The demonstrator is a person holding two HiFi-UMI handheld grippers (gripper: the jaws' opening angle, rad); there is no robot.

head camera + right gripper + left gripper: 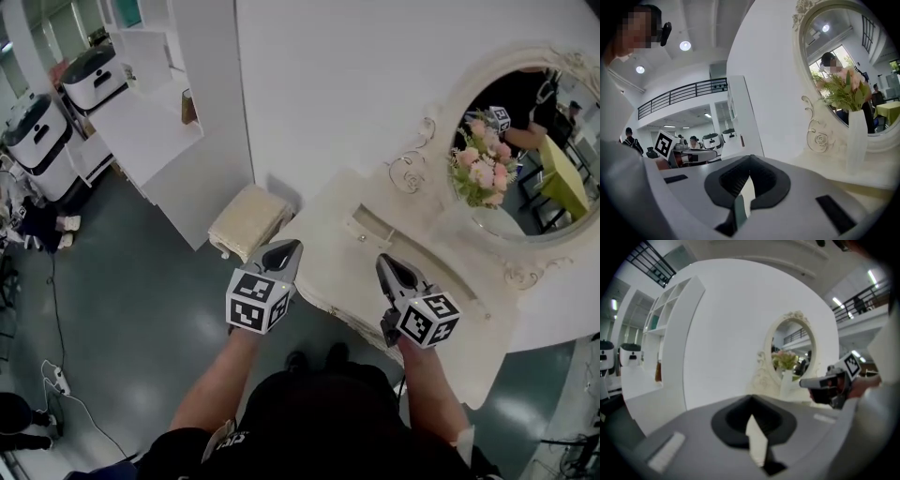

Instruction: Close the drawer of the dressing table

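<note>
Nearest the camera, both forearms reach out over the front edge of the cream dressing table [339, 274]. The left claw [292, 246] has its jaws together in a point and holds nothing, hanging over the table's left front corner. The right claw [382, 263] also has its jaws together and empty, above the table top a little further right. The two are well apart and point roughly level.

The table top is bare and pale, with a scalloped front edge. Beyond the claws, a small drawer [373, 225] sits in the low raised step at the back of the top. I cannot tell how far it stands out. Behind that step rises an oval mirror [553, 202] in a carved, scrolled frame. A bunch of pink flowers [483, 167] stands in a white vase [857, 140] in front of the glass.

On the dark, glossy floor [141, 309], just left of the table, is a cushioned cream stool [247, 220]. A power strip [59, 380] and its cable lie on the floor further left. A plain white wall [337, 84] backs the table. A white shelving unit [150, 122] stands to its left, and past it are two white machines [39, 141] with black tops.
</note>
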